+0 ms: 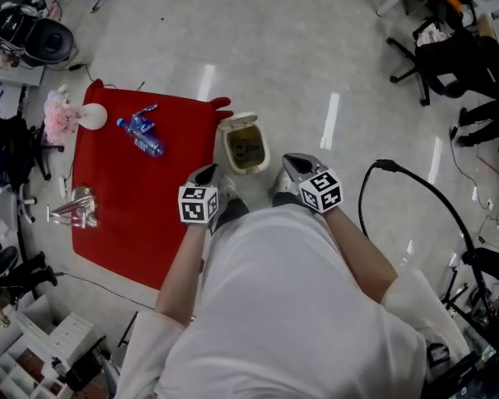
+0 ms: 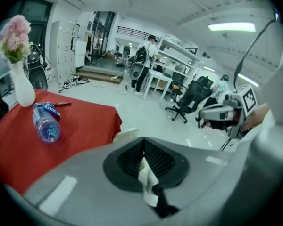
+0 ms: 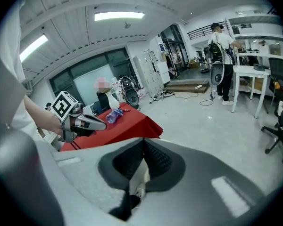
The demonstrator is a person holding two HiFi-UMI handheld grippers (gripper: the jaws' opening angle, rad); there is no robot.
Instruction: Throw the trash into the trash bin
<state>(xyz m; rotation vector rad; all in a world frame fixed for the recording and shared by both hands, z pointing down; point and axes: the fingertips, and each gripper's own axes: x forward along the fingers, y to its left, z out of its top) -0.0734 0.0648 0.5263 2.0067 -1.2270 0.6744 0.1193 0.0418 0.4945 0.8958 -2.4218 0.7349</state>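
Head view: left hand-held gripper (image 1: pixel 206 174) and right hand-held gripper (image 1: pixel 296 164) both closed.

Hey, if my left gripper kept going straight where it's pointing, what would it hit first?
Probably the trash bin, whose pale edge peeks just past the shut left gripper. Depth is unclear, so it may slip past onto the floor.
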